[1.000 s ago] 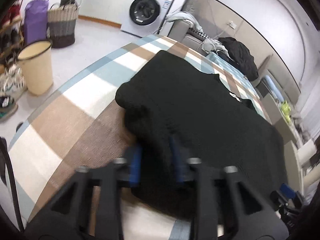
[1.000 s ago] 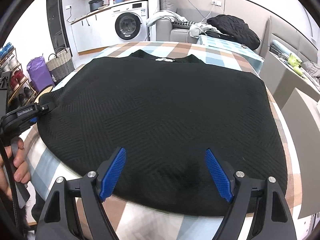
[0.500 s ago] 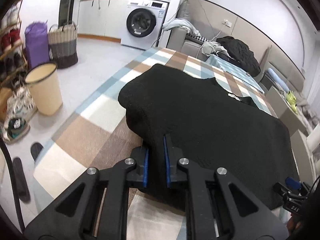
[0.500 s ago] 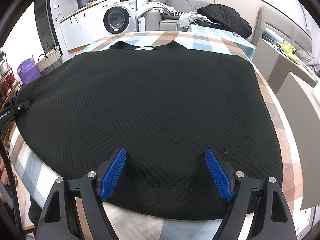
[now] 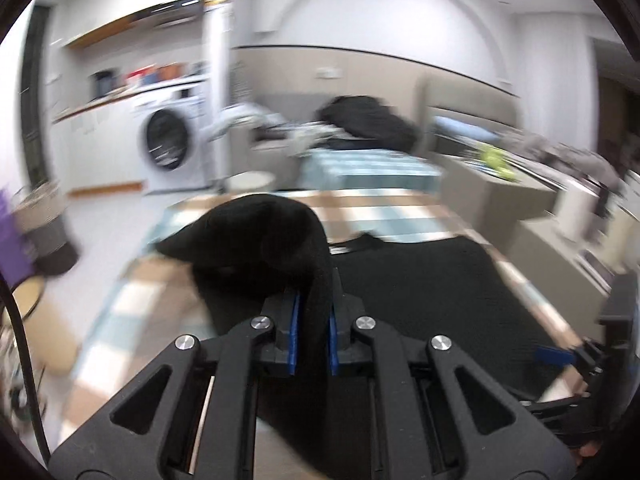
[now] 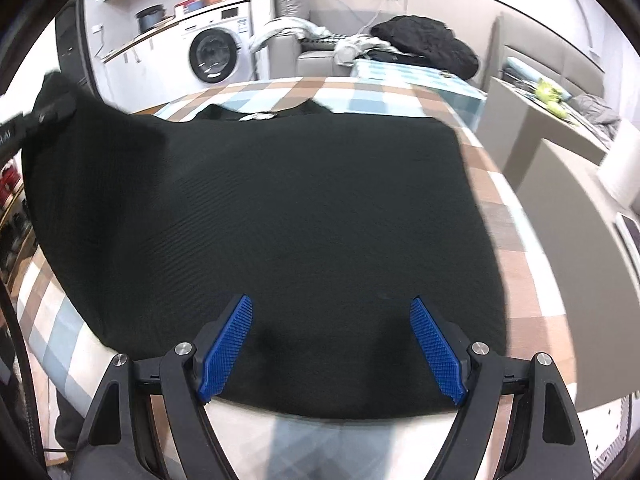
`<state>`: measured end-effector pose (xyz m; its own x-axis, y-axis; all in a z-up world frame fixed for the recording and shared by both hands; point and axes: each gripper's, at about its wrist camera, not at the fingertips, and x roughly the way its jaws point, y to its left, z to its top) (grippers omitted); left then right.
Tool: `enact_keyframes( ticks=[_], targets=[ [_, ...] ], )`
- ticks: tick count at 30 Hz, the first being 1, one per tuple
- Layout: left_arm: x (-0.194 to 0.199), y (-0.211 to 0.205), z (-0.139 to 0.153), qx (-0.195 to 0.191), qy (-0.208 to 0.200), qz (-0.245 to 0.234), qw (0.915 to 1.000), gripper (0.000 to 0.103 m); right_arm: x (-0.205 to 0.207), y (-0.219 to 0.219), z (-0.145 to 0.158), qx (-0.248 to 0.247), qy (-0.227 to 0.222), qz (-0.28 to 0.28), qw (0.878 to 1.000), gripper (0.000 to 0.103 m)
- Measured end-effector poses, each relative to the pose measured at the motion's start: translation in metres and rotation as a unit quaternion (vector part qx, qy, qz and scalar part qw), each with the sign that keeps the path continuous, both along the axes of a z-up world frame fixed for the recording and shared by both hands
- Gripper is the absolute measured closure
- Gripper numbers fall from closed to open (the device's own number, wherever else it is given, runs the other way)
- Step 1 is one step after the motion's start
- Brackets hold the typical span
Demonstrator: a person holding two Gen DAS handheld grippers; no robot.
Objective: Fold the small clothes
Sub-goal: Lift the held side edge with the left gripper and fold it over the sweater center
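Note:
A black knitted sweater lies spread on the checked tablecloth, collar at the far side. My left gripper is shut on a fold of the sweater and holds it lifted above the table; the cloth bulges over the fingertips. From the right wrist view that left gripper shows at the upper left with the sweater's left side raised. My right gripper stands open just above the sweater's near hem, with nothing between its blue pads.
A washing machine stands behind the table. A sofa with a dark jacket and loose clothes lies beyond the far edge. Grey boxes sit to the right. A woven basket and a purple bag are on the floor at left.
My left gripper closed on the sweater's left edge, then rose and swung toward the middle, lifting the cloth off the table. My right gripper shifted slightly and stayed open over the hem.

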<state>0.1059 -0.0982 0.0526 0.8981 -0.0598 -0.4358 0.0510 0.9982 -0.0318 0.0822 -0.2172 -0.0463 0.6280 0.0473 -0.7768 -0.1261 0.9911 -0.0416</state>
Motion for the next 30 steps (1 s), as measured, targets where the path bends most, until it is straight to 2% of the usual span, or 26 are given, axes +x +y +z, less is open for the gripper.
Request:
enact_keyframes(
  ticks=[3, 5, 7, 9, 11, 12, 15, 17, 18, 21, 23, 28, 30],
  targets=[
    [0.004, -0.052, -0.002, 0.006, 0.006, -0.082, 0.9966, 0.095, 0.0, -0.017, 0.003, -0.004, -0.002, -0.026, 1.0, 0.02],
    [0.007, -0.091, -0.014, 0.016, 0.031, -0.153, 0.9877, 0.095, -0.002, -0.027, 0.002, -0.005, 0.001, -0.041, 0.999, 0.02],
    [0.013, -0.116, -0.029, 0.008, 0.074, -0.211, 0.9747, 0.094, -0.003, -0.038, 0.002, -0.003, 0.004, -0.057, 0.998, 0.02],
    [0.014, -0.129, -0.046, 0.003, 0.121, -0.23, 0.9657, 0.094, -0.004, -0.047, 0.001, 0.0, 0.009, -0.07, 0.998, 0.02],
    [0.008, -0.128, -0.053, -0.006, 0.134, -0.236, 0.9625, 0.092, -0.005, -0.052, 0.003, 0.005, 0.01, -0.076, 0.997, 0.02],
    [0.003, -0.125, -0.054, -0.015, 0.136, -0.239, 0.9614, 0.086, -0.007, -0.056, 0.004, 0.011, 0.009, -0.076, 0.997, 0.02],
    [-0.016, -0.099, -0.048, -0.06, 0.137, -0.246, 0.9576, 0.066, -0.006, -0.062, 0.011, 0.042, 0.007, -0.069, 0.997, 0.02],
    [-0.027, -0.073, -0.043, -0.082, 0.129, -0.228, 0.9615, 0.045, -0.005, -0.067, 0.018, 0.078, 0.004, -0.062, 0.995, 0.02],
    [-0.032, -0.06, -0.041, -0.09, 0.126, -0.214, 0.9645, 0.043, -0.005, -0.068, 0.022, 0.103, 0.005, -0.056, 0.993, 0.02],
    [-0.041, -0.01, -0.046, -0.1, 0.131, -0.167, 0.9722, 0.04, -0.007, -0.071, 0.032, 0.179, -0.001, -0.042, 0.983, 0.02],
    [-0.039, 0.008, -0.053, -0.101, 0.141, -0.148, 0.9738, 0.04, -0.003, -0.065, 0.036, 0.204, -0.001, -0.021, 0.979, 0.02],
    [-0.033, 0.033, -0.069, -0.092, 0.166, -0.117, 0.9747, 0.04, 0.025, -0.022, 0.033, 0.212, 0.009, 0.031, 0.977, 0.02],
    [-0.03, 0.034, -0.074, -0.091, 0.174, -0.119, 0.9733, 0.04, 0.039, -0.006, 0.024, 0.195, 0.017, 0.03, 0.98, 0.022]
  ],
)
